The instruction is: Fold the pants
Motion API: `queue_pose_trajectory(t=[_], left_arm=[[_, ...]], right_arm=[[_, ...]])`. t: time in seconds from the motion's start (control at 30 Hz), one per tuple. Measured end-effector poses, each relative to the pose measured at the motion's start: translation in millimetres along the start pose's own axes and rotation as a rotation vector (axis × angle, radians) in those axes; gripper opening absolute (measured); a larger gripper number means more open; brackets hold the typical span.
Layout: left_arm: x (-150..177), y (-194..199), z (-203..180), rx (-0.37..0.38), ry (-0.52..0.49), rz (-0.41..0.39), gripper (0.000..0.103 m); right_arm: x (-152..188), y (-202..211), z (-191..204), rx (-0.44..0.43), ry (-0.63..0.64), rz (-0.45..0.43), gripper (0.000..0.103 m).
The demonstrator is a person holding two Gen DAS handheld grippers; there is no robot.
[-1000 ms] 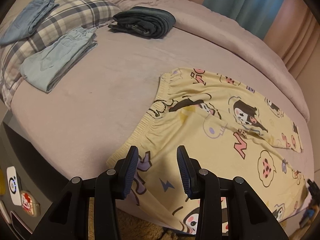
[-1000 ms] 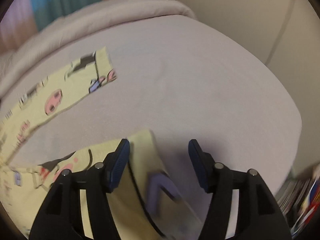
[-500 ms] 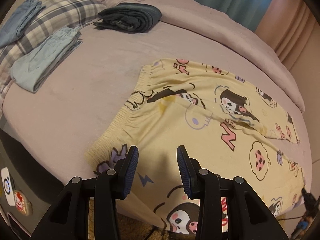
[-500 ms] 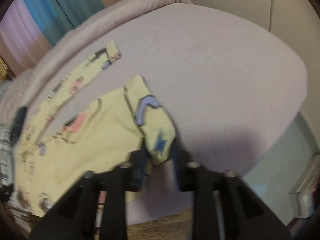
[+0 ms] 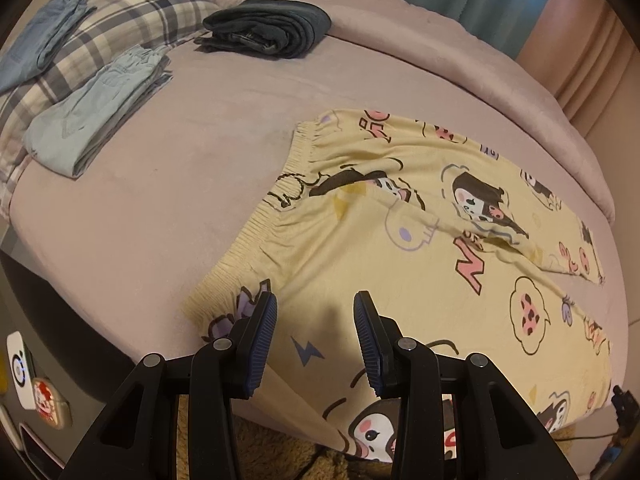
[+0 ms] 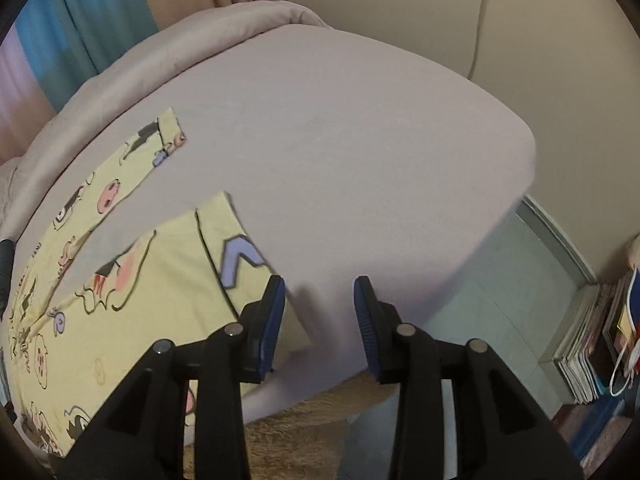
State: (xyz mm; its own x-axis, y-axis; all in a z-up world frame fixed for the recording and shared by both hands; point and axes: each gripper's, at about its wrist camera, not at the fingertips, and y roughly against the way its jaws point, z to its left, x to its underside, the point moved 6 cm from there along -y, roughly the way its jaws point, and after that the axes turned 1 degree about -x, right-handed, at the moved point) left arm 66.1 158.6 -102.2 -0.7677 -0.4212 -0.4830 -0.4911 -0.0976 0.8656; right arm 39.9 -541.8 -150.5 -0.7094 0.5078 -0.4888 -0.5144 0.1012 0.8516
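Yellow cartoon-print pants (image 5: 400, 248) lie spread flat on the pink bed (image 5: 192, 184), waistband to the left, both legs running right; the near edge hangs over the bedside. My left gripper (image 5: 315, 320) is open and empty, just above the near waistband corner. In the right wrist view the two leg cuffs (image 6: 224, 232) lie on the bed. My right gripper (image 6: 319, 304) is open and empty, just right of the near cuff, which lies flat by its left finger.
Folded light-blue pants (image 5: 96, 104) and a folded dark pair (image 5: 268, 26) lie at the bed's far left, beside a plaid pillow (image 5: 132, 20). A tan rug (image 6: 304, 432) and stacked books (image 6: 600, 344) are on the floor to the right.
My right gripper was shut on the near leg cuff half a second ago, lifting it; now it is open and the cuff lies flat. The left gripper shifted slightly over the waistband.
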Motion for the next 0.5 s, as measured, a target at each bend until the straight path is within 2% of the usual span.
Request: queue_pose_trajectory(t=[0.13, 0.23, 0.3, 0.33, 0.37, 0.4, 0.5], left_arm=[[-1.0, -1.3, -3.9, 0.011, 0.0, 0.0, 0.038], [-0.5, -3.0, -6.8, 0.012, -0.003, 0.0, 0.038], [0.7, -4.2, -7.6, 0.014, -0.007, 0.007, 0.038], [1.4, -4.7, -7.6, 0.013, -0.011, 0.012, 0.039], [1.8, -4.9, -7.5, 0.012, -0.013, 0.014, 0.039], [2.0, -4.8, -7.4, 0.011, -0.015, 0.015, 0.038], [1.4, -3.2, -6.1, 0.01, -0.009, 0.01, 0.038]], right_arm=[[9.3, 2.1, 9.9, -0.071, 0.031, 0.008, 0.037], [22.8, -21.8, 12.1, -0.027, 0.07, 0.072, 0.033], [25.2, -26.7, 7.2, -0.03, 0.046, 0.057, 0.034], [24.2, -24.3, 7.3, -0.041, 0.044, 0.043, 0.032], [23.4, -22.5, 9.7, -0.062, 0.055, 0.037, 0.017], [22.3, -20.7, 11.8, -0.072, 0.067, 0.026, 0.01], [16.4, -13.6, 13.0, -0.02, 0.106, -0.012, 0.008]])
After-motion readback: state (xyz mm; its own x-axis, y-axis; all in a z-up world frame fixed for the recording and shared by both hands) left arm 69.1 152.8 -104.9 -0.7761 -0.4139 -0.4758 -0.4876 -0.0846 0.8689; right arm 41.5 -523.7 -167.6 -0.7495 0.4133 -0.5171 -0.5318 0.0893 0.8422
